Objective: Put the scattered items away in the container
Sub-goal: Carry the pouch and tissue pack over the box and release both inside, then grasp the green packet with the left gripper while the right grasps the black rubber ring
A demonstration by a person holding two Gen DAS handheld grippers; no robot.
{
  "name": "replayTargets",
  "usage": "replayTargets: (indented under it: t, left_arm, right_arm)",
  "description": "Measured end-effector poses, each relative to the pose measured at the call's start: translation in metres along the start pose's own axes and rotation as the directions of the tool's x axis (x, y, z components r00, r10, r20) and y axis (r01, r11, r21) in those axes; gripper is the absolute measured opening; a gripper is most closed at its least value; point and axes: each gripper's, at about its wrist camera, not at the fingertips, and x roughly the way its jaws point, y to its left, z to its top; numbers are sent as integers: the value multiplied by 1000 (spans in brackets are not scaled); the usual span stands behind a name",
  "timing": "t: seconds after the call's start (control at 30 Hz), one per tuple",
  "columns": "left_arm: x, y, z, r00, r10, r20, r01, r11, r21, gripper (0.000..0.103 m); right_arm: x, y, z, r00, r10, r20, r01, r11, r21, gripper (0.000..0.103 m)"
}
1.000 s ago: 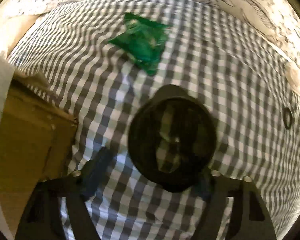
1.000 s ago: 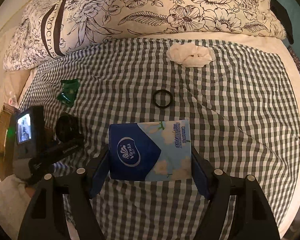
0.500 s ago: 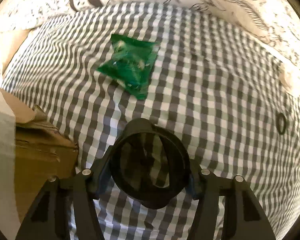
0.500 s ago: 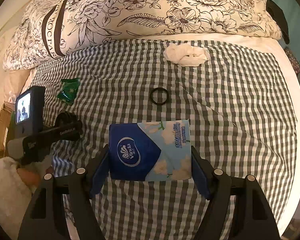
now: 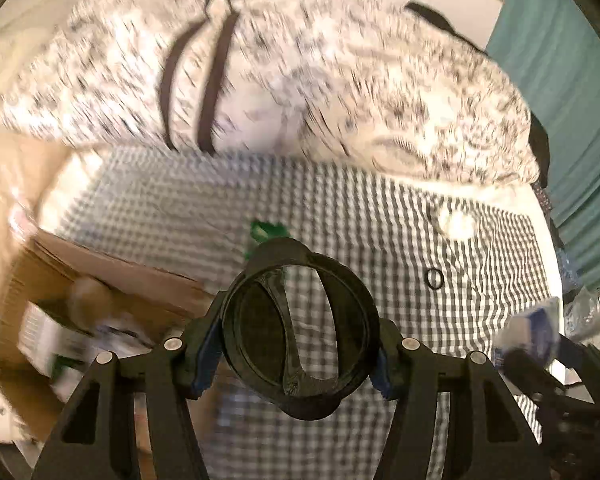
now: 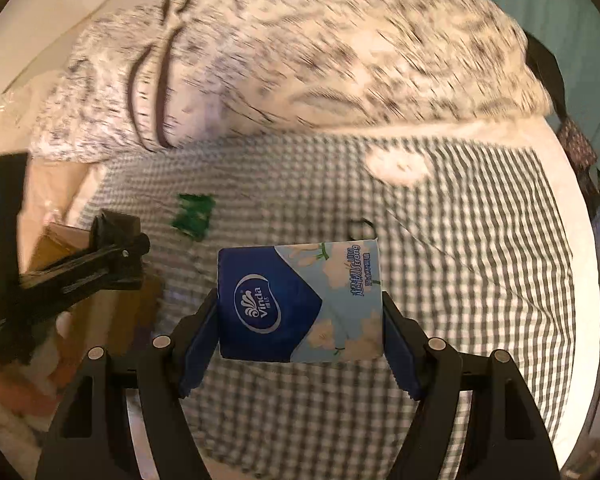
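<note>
Checked bedspread (image 5: pixel 480 280), pillows behind. Left gripper (image 5: pixel 300 350) clamped on black lid (image 5: pixel 300 332), cardboard box (image 5: pixel 112 280) just lower-left, nearer arm. Right gripper (image 6: pixel 300 340) clamped on tissue pack (image 6: pixel 300 304), box farther left.

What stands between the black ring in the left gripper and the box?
Nothing visible. The left gripper holds the black ring clear of the cloth, and the open cardboard box lies just to its left, with only checked cloth between.

Both wrist views face the pillow (image 5: pixel 300 80) across the checked bedspread (image 6: pixel 480 280).
</note>
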Motion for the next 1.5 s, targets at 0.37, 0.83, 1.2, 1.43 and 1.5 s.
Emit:
replayTargets:
  t: [0.37, 0.83, 1.2, 1.43, 1.5]
  left_arm:
    - [-23, 154, -28, 987, 154, -33, -155, 988, -22, 61]
    - [13, 241, -49, 964, 218, -153, -228, 972, -51, 89]
    - [21, 210, -29, 973, 178, -150, -183, 983, -22, 89]
    - [31, 137, -9, 986, 97, -139, -92, 995, 39, 90]
    - [35, 116, -7, 988, 80, -135, -73, 996, 50, 90]
  right_arm:
    - [-2, 193, -14, 982, 184, 35, -176, 972, -156, 73]
    - [42, 280, -27, 975, 220, -41, -224, 963, -148, 75]
    - [26, 258, -9, 977, 211, 40, -205, 971, -124, 83]
    - [15, 178, -9, 988, 126, 89, -126, 992, -2, 83]
    - [12, 149, -9, 990, 95, 102, -100, 994, 41, 83]
